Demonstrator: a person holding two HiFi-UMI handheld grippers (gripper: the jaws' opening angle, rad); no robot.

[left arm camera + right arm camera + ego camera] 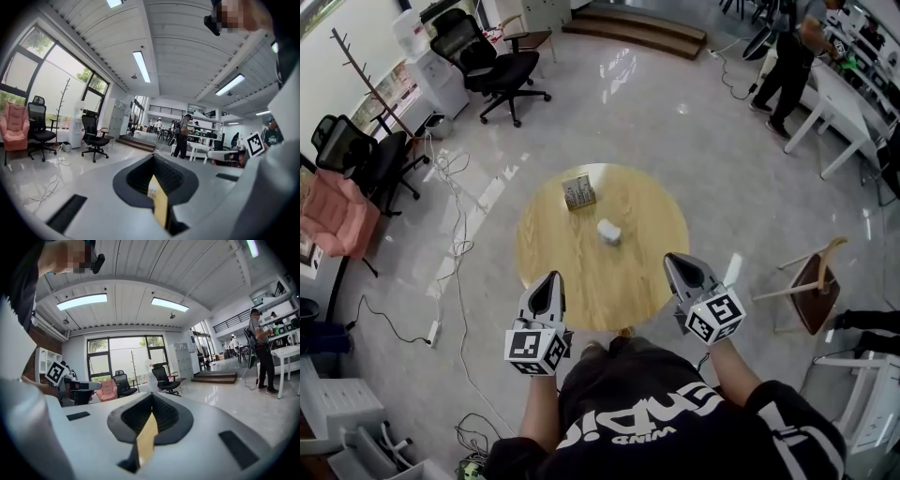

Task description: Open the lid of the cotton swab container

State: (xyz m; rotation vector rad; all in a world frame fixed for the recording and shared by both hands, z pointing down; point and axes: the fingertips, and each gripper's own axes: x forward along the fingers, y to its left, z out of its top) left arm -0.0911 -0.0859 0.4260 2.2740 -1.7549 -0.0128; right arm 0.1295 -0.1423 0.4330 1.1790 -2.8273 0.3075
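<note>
So both claws are up in the air at the near side of the round light-wood table [572, 281], nowhere near the job. The left gripper [551, 279] hangs over the rim at about 7 o'clock and the right gripper [675, 261] over the rim at about 4 o'clock. In each gripper's own view the two jaws are pressed together with nothing pinched between them, and they point out across the room rather than down at the tabletop.

The small whitish plastic cotton swab container [608, 231] sits almost dead centre on the table, a touch toward 12 o'clock and well apart from both grippers. It's too small here to tell how the lid sits. A small printed cardboard box [578, 191] lies near the 11 o'clock edge.

Around the room there's a black office chair [492, 66] at 11 o'clock, a pink armchair [333, 211] at 9, and a tilted brown wooden chair [814, 286] at 3.
</note>
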